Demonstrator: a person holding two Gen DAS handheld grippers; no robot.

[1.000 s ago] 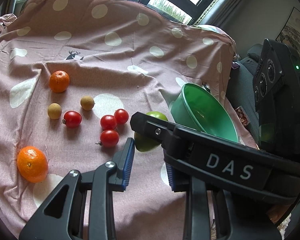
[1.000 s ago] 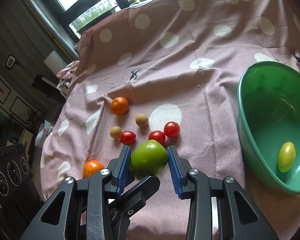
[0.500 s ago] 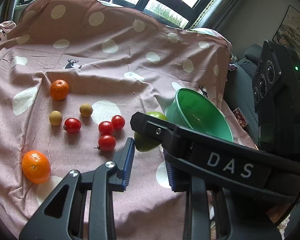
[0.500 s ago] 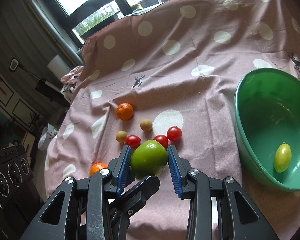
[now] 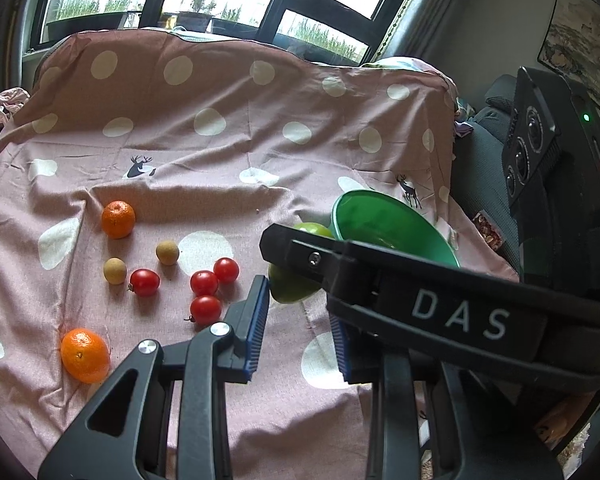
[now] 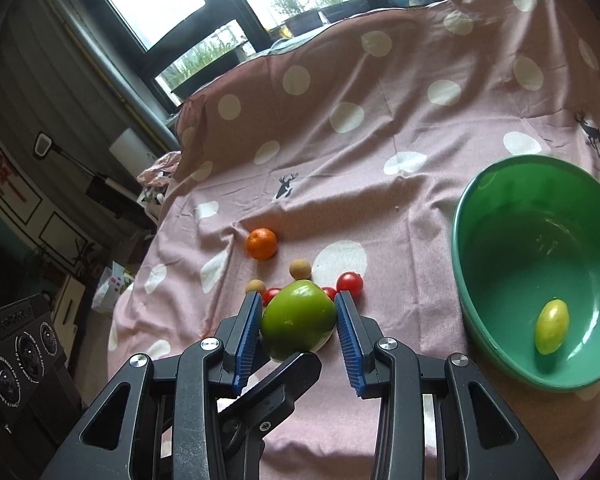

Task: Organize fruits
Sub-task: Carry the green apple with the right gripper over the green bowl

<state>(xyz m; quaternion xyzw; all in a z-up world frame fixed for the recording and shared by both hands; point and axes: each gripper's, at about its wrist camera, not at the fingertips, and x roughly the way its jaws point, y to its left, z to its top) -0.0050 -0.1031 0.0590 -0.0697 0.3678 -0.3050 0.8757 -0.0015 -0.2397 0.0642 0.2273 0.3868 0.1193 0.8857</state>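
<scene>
Where the pink dotted cloth (image 6: 380,184) covers the whole work surface, the green bowl (image 6: 496,208) sits on it and serves as the landmark. The right gripper (image 6: 298,320) is angled down at the cloth just left of the bowl, its blue pads pinching a green apple (image 6: 298,316) between them, the apple clear of the cloth. The left gripper (image 5: 298,320) is also tilted downward, nearer the camera side of the bowl; the right gripper's finger crosses in front of it, and its pads stand close together with nothing between them. Well left of the bowl lie two oranges, one farther back (image 5: 118,219) and one near the cloth's front edge (image 5: 85,355). Between them and the bowl sit four red cherry tomatoes (image 5: 204,283), and beside those two small tan round fruits (image 5: 167,252), all resting on the cloth. Inside the bowl, low against its near wall, lies one small yellow-green oval fruit (image 6: 552,326).
</scene>
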